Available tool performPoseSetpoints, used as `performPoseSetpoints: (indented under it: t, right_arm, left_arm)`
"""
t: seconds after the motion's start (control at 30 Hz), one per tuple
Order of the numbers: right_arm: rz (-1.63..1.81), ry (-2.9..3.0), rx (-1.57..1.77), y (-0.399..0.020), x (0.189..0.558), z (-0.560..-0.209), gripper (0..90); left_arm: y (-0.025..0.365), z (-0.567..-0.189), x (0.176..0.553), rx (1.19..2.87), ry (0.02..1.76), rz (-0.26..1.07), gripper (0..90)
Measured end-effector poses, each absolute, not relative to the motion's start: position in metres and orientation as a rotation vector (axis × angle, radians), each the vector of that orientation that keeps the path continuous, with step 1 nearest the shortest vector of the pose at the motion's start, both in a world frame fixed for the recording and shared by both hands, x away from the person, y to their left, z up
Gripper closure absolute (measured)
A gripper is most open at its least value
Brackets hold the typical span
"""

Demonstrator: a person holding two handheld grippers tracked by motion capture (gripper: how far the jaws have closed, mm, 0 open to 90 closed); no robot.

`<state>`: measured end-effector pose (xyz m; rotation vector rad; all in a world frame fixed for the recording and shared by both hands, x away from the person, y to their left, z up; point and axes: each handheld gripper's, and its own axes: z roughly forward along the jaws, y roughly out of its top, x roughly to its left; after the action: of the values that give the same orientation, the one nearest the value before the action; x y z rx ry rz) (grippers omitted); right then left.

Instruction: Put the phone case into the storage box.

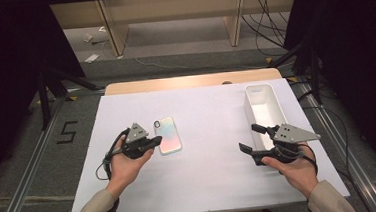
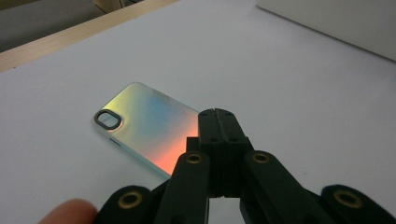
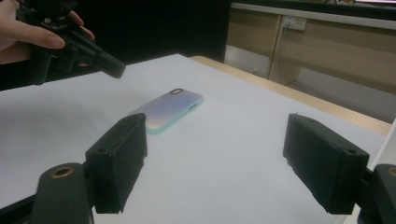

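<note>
Status, left to right: your left gripper (image 1: 151, 141) hovers at the near left edge of the phone case (image 1: 167, 135), with its jaws fully closed and nothing between them. In the left gripper view, the closed tips (image 2: 218, 122) sit over the case's (image 2: 144, 123) lower right corner; contact with it cannot be confirmed from these frames. The case lies flat on the white sheet (image 1: 206, 180), back side up, camera cutout toward the far side of the table. It is not lifted, not gripped, and well apart from the white bin (image 1: 263, 105) on the right.

Your right gripper (image 1: 248, 142) is held near the front end of the bin, jaws spread wide and empty. In the right gripper view, the case (image 3: 168, 111) lies ahead between the two open jaws, at a distance, with the left gripper (image 3: 114, 69) above and to its left.

Judged progress: early stage. You have both tools positioned, but no pick is made. Remaining work is likely to nudge or steady the case with the closed left tips, take hold of it, and carry it to the bin, if that is the destination.
</note>
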<state>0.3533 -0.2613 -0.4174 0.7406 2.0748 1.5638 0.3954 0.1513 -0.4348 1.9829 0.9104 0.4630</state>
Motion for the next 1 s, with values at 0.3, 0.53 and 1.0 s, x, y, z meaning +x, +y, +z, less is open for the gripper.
performPoseSetpoints:
  t: [0.3,0.53,1.0]
  right_arm:
    - [1.568,2.078,0.744,-0.262,0.354,-0.418,22.6]
    - [1.567,2.079,0.746,-0.262,0.354,-0.418,22.8]
    - [1.569,2.083,0.752,-0.262,0.354,-0.419,23.0]
  left_arm:
    - [0.123,-0.448,0.416,2.059,0.935,0.43,89.8]
    - [0.099,-0.459,0.426,2.121,0.921,0.433,89.8]
    - [0.077,-0.475,0.435,2.185,0.919,0.406,89.8]
